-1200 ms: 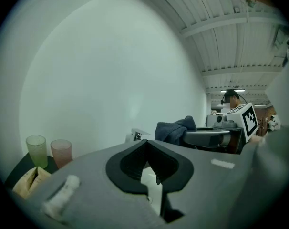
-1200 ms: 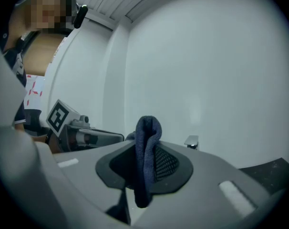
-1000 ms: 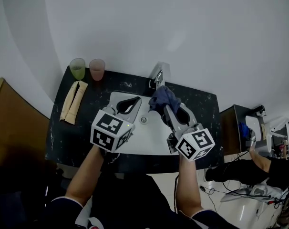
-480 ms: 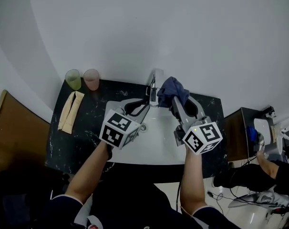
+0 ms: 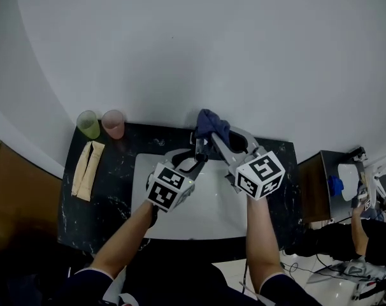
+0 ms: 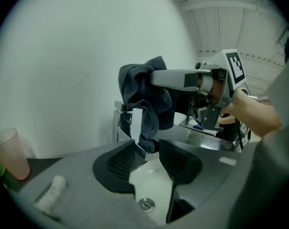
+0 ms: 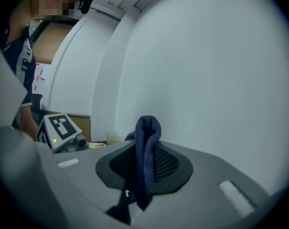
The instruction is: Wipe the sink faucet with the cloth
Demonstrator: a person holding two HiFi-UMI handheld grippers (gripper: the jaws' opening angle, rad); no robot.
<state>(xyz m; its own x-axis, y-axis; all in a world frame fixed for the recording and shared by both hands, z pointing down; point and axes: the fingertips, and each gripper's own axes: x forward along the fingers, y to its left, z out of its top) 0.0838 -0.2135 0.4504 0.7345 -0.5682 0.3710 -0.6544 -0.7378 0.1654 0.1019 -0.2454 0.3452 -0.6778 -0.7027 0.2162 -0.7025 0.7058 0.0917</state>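
The right hand-held gripper (image 5: 213, 139) is clamped on the dark blue cloth (image 5: 211, 124), a fold of it pinched between the pads and the rest bunched past the tips. A second ago that cloth hung over the sink (image 5: 141, 171), short of the faucet (image 6: 122, 123). It has since been carried to the middle of the counter's (image 5: 110, 193) back edge, and it now sits over the faucet's top. In the left gripper view its loose end hangs down the front of the faucet body to the spout and seems to touch the chrome.

The left hand-held gripper (image 5: 195, 160) has changed more. A second ago it was closed, above the left half of the sink. It has crossed toward the back edge and its jaws have just been opening. They now stand wide apart with the spout's tip and the cloth's hanging end between them. Neither pad presses on anything, so it holds nothing.

For the task, I judge the approach over and the wiping about to start, with the cloth on the faucet and no stroke yet to be read. The open left jaws look set either to steady the spout or to take the dangling end, and I cannot tell which.

Two cups (image 5: 100, 123) at the back left corner and a beige roll (image 5: 85, 169) near the left edge lie well apart from the work.
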